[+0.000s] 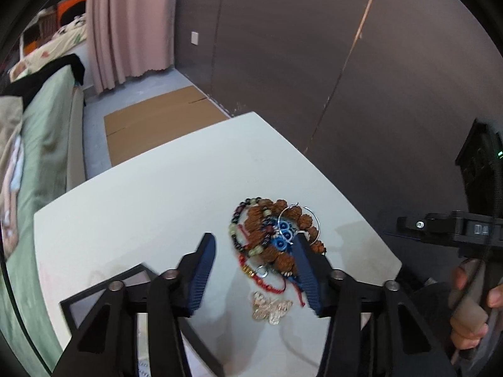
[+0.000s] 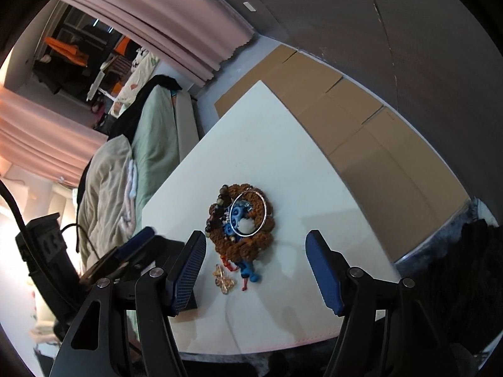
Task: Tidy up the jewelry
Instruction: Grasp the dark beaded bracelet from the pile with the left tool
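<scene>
A tangled pile of jewelry [image 1: 273, 236] lies on the white table [image 1: 157, 194]: brown seed-bead bracelets, dark and green beads, blue charms, a red cord and a silver hoop [image 1: 303, 220]. A gold butterfly brooch [image 1: 270, 308] lies just in front of it. My left gripper [image 1: 256, 276] is open above the near side of the pile, its right finger over the pile's edge. In the right wrist view the pile [image 2: 242, 223] and the brooch [image 2: 223, 279] lie ahead of my open, empty right gripper [image 2: 256, 271].
A black tray [image 1: 103, 295] sits under the left gripper at the table's near left. A bed with green bedding [image 1: 44, 132] is to the left. Flattened cardboard [image 1: 157, 125] lies on the floor beyond the table, by a dark wall and pink curtain [image 1: 129, 25].
</scene>
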A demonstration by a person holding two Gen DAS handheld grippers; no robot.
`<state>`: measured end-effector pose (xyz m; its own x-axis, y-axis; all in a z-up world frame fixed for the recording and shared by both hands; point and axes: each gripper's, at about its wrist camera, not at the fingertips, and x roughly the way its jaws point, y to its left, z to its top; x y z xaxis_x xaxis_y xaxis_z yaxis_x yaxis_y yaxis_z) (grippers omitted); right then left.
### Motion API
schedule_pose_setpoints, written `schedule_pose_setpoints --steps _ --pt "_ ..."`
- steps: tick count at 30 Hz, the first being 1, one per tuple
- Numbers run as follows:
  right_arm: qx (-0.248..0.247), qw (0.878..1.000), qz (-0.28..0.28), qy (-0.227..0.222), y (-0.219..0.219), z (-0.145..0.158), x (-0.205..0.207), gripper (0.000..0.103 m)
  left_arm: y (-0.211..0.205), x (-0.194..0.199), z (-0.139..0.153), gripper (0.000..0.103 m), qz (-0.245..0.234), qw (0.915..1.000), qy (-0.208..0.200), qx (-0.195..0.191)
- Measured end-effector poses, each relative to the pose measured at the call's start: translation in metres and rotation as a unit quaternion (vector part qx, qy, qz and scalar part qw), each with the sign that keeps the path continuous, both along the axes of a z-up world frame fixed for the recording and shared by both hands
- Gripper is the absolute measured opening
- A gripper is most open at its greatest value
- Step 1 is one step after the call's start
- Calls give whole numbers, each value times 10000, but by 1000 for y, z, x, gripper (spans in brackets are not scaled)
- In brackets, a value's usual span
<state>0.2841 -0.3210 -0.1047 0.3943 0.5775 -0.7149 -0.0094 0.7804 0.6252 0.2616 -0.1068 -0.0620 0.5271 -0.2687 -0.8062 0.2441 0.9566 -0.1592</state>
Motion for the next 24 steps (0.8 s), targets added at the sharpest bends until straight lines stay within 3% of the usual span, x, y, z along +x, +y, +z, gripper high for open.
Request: schedule_pose_setpoints --steps 5,9,11,13,15,20,24 --pt "24 9999 -43 130 -7 -11 4 66 -21 12 -15 39 -196 9993 126 277" --pt "139 9996 -34 263 -10 -22 10 66 -31 20 -31 38 -259 9978 186 586" --pt "146 9994 -42 297 -11 -25 14 66 -34 23 -37 29 -271 9965 187 767" --pt "202 9992 -9 345 -10 -29 19 66 -34 26 -39 14 -208 9960 163 859" --pt "284 9988 55 386 -7 -33 23 66 -30 26 -37 8 -185 9968 120 764" --pt "418 9980 160 456 3 -39 32 64 -26 27 -31 8 -197 9982 103 557" --pt "455 9974 253 491 16 -44 39 52 -18 27 -21 8 -126 9994 24 310"
